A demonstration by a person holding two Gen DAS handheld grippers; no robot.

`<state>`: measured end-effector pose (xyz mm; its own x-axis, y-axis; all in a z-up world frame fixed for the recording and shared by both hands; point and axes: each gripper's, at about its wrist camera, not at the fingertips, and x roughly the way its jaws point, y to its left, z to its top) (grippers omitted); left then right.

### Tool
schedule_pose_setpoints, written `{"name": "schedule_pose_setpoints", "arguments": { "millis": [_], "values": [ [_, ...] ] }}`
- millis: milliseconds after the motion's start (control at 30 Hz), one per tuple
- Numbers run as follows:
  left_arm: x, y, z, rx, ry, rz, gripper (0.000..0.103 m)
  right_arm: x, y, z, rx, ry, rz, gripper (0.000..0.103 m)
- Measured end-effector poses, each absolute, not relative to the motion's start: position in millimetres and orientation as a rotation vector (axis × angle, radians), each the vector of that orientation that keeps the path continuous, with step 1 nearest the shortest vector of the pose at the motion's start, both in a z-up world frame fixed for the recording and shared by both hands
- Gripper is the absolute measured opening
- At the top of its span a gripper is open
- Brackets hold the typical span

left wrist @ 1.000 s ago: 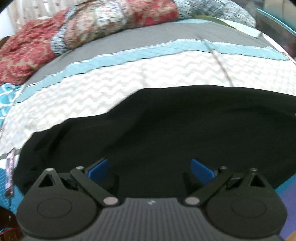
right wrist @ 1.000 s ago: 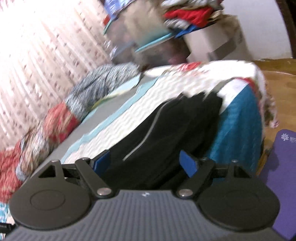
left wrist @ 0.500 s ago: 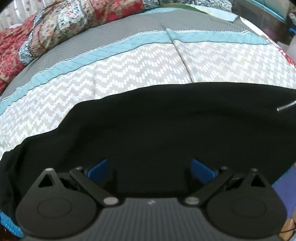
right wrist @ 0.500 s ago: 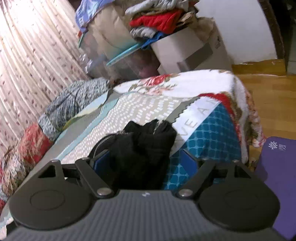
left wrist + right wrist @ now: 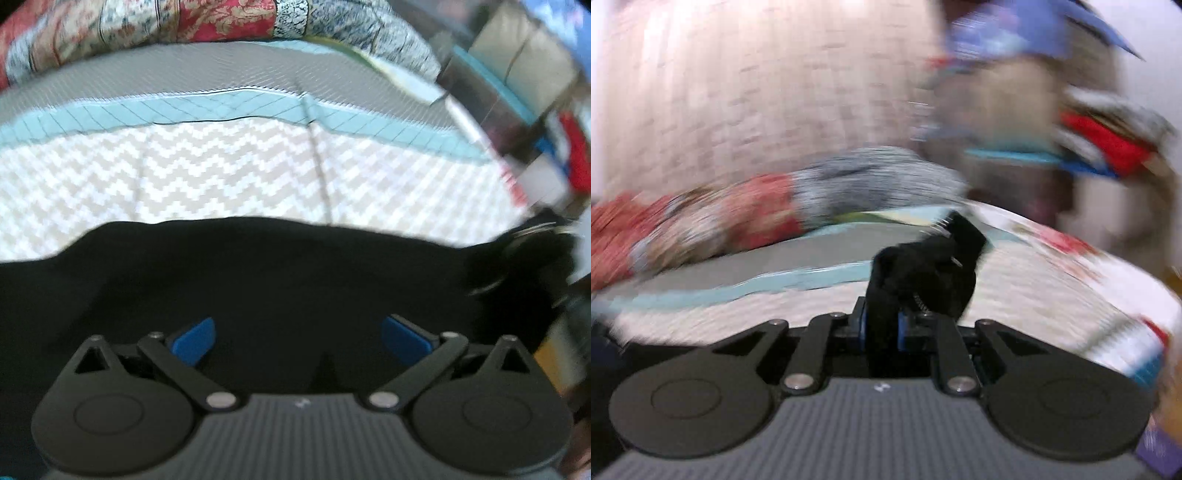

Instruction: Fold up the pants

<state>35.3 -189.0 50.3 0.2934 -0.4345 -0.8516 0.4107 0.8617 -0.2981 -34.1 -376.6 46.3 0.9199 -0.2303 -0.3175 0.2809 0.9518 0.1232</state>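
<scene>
The black pants lie spread along the near edge of the bed, not yet folded. The right gripper is closing its jaws on a bunched end of the pants, with cloth already pinched between them. The left gripper hangs over the cloth, jaws wide apart, gripping nothing. I judge the first fold is only beginning.

Soft indoor light, heavy motion blur, fisheye-warped edges.
</scene>
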Motion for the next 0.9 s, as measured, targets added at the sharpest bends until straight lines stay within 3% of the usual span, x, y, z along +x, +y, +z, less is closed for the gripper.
{"name": "schedule_pose_setpoints", "arguments": {
  "millis": [167,400,467,500,600,667,767,833,900],
  "values": [
    [51.9,-181.2,47.3,-0.164,1.165,-0.708,0.103,-1.4,-294.4,31.2,0.013,0.388,-0.028,0.016],
    [66.5,-183.3,-0.1,-0.245,1.289,-0.709,0.101,0.6,-234.6,2.4,-0.050,0.490,0.093,0.016],
    [62.1,-190.0,-7.5,-0.190,1.264,-0.699,0.073,1.3,-235.2,-1.7,-0.037,0.526,0.113,0.016],
    [60.9,-195.6,-11.9,-0.126,1.262,-0.682,0.041,3.5,-236.1,-5.0,-0.038,0.558,0.128,0.019],
    [57.4,-189.4,-17.6,-0.072,1.234,-0.643,0.029,5.3,-240.4,-3.5,-0.001,0.620,0.168,0.031],
    [56.1,-184.6,-13.9,-0.042,1.180,-0.611,0.030,-1.9,-242.2,8.1,0.038,0.596,0.194,0.042],
    [50.7,-169.6,0.0,0.003,1.086,-0.529,0.033,-21.0,-246.8,24.8,0.071,0.528,0.170,0.043],
    [48.0,-158.5,8.5,0.013,1.050,-0.508,0.053,-28.8,-256.5,33.2,0.134,0.493,0.125,0.043],
    [45.9,-141.0,12.8,-0.012,1.053,-0.500,0.054,-28.1,-268.0,30.5,0.206,0.509,0.066,0.043]
  ]
}}
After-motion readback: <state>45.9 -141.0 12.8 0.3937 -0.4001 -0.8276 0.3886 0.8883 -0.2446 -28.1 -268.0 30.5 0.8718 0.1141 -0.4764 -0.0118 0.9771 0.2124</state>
